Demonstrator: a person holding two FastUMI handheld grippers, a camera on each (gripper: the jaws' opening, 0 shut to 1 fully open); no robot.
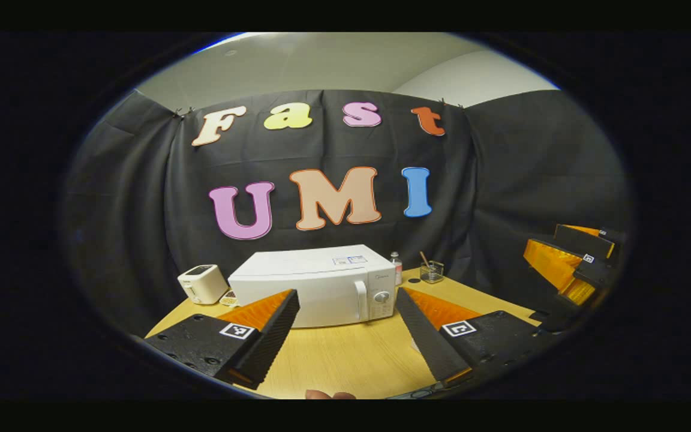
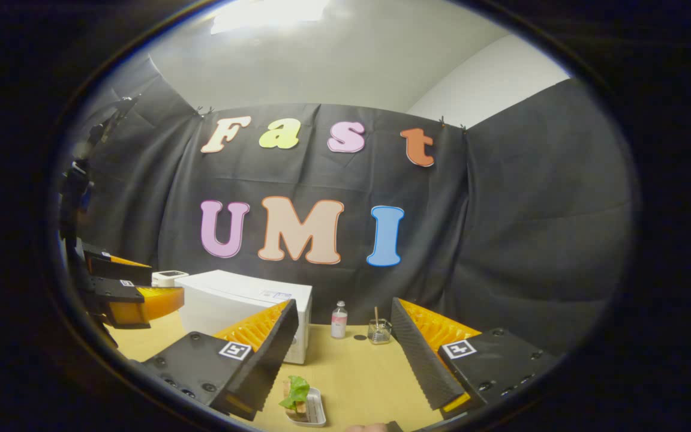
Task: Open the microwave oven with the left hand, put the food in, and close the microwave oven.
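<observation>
A: Left gripper view puts the left gripper [image 1: 345, 336] spread wide, holding nothing, facing the closed microwave [image 1: 312, 288] on the table [image 1: 345, 360]. Where does it engage?

B: At the vertical handle [image 1: 361, 300], beside the control panel. Close both fingers on it, then pull along the door's arc.

A: The food?

B: On a small tray [image 2: 312, 411], between the fingers of the right gripper [image 2: 342, 360], which is also spread and unloaded.
</observation>
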